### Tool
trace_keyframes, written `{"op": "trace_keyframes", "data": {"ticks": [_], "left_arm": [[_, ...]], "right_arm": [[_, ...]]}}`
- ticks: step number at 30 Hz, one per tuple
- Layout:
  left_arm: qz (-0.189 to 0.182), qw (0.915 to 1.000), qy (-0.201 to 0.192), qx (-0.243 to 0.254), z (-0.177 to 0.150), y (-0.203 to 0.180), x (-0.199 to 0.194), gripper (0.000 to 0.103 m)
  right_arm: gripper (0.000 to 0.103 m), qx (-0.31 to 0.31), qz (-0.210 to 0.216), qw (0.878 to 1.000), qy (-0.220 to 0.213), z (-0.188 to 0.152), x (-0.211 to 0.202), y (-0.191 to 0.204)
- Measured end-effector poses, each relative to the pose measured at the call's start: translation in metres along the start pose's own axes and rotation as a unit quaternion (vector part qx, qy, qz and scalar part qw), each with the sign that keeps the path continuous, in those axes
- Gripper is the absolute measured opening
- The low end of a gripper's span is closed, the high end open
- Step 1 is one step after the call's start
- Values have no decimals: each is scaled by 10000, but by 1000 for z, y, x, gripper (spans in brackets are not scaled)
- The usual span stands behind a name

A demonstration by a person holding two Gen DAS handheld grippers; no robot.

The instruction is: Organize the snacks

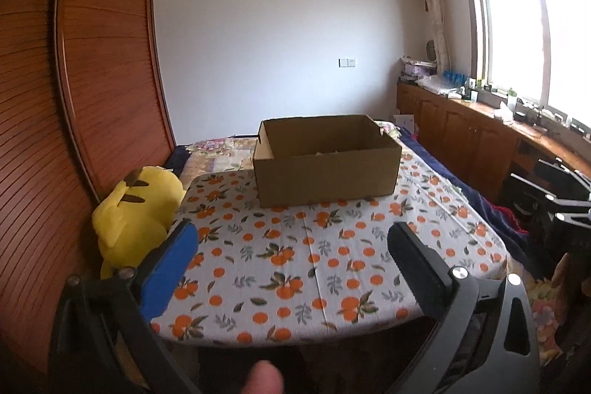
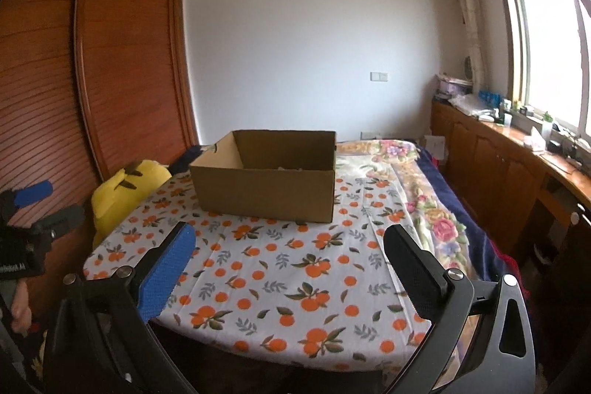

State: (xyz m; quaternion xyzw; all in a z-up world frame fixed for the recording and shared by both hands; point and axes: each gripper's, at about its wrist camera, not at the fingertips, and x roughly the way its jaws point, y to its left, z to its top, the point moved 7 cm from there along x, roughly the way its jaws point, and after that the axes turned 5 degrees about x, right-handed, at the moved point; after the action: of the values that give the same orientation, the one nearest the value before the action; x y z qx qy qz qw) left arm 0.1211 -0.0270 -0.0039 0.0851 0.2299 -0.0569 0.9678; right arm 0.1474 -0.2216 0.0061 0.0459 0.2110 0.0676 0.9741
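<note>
An open brown cardboard box (image 1: 327,168) stands at the far side of a table covered with an orange-fruit cloth (image 1: 295,257); it also shows in the right wrist view (image 2: 266,185). Something pale lies at its bottom, mostly hidden by the walls. My left gripper (image 1: 291,239) is open and empty above the near part of the table. My right gripper (image 2: 290,239) is open and empty too, above the cloth (image 2: 295,276). The left gripper also shows at the left edge of the right wrist view (image 2: 48,202). No snacks lie on the cloth.
A yellow plush toy (image 1: 136,209) sits at the table's left edge by a wooden wardrobe (image 1: 74,98). A bed with a floral blanket (image 2: 417,180) lies behind and to the right. Wooden cabinets (image 1: 480,139) with clutter run under the window.
</note>
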Motion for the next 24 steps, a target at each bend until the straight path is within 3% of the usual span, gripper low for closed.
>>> {"op": "trace_keyframes", "data": {"ticks": [6, 24], "left_arm": [[257, 9996, -26, 101, -12, -5, -11, 103], [495, 9987, -14, -144, -29, 7, -17, 103]], "right_arm": [[103, 109, -146, 9998, -57, -8, -14, -1], [103, 70, -314, 9995, 42, -29, -16, 0]]}}
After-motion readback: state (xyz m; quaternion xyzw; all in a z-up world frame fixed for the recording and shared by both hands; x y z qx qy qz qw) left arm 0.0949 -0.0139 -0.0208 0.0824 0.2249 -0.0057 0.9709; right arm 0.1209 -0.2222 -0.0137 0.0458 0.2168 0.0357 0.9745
